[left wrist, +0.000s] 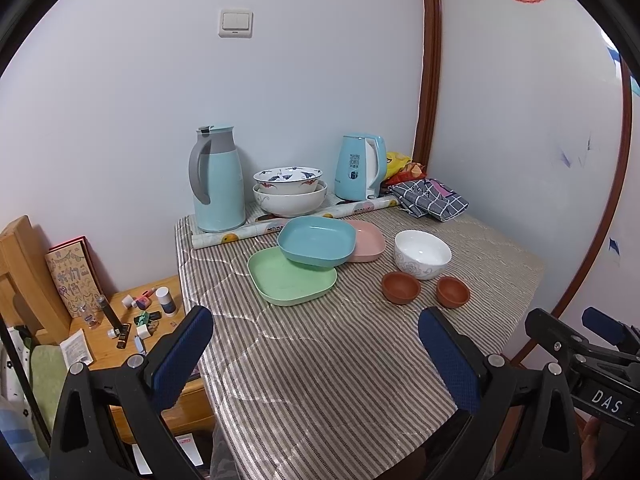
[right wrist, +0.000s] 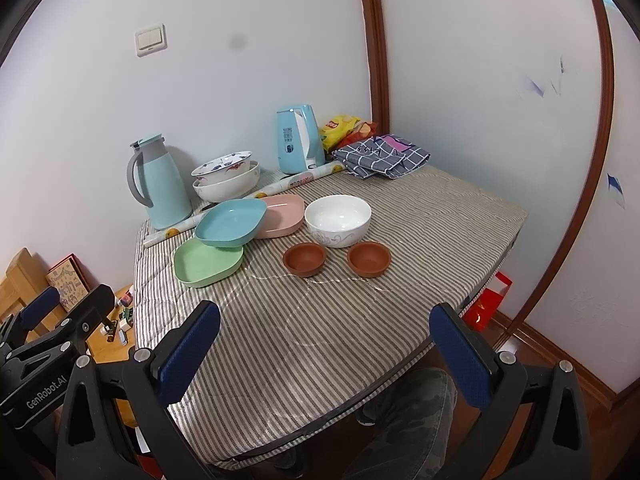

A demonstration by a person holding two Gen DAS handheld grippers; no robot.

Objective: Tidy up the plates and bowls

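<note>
Left wrist view: the left gripper point(left wrist: 316, 356) hangs over the near part of the bench point(left wrist: 320, 360), its fingers point(left wrist: 182, 356) wide apart and holding nothing. The right gripper point(right wrist: 326, 354) does the same in its own view, fingers point(right wrist: 460, 356) wide and empty.

The bench has a striped cloth on it. In the middle lie three flat plates. The blue plate point(left wrist: 317, 240) sits tilted, resting on the green plate point(left wrist: 292, 278) in front and the pink plate point(left wrist: 370, 240) behind. Just right of them stands a white bowl point(left wrist: 423, 254). Two small brown bowls point(left wrist: 401, 287) point(left wrist: 453, 291) sit in front of it, side by side and apart.

At the back, by the wall, two big bowls point(left wrist: 289, 190) are stacked, one inside the other. A blue jug point(left wrist: 218, 182) stands left of them and a blue kettle point(left wrist: 360, 168) right. A checked cloth point(left wrist: 430, 198) lies in the far right corner, with a snack bag point(left wrist: 400, 166) behind it.
</note>
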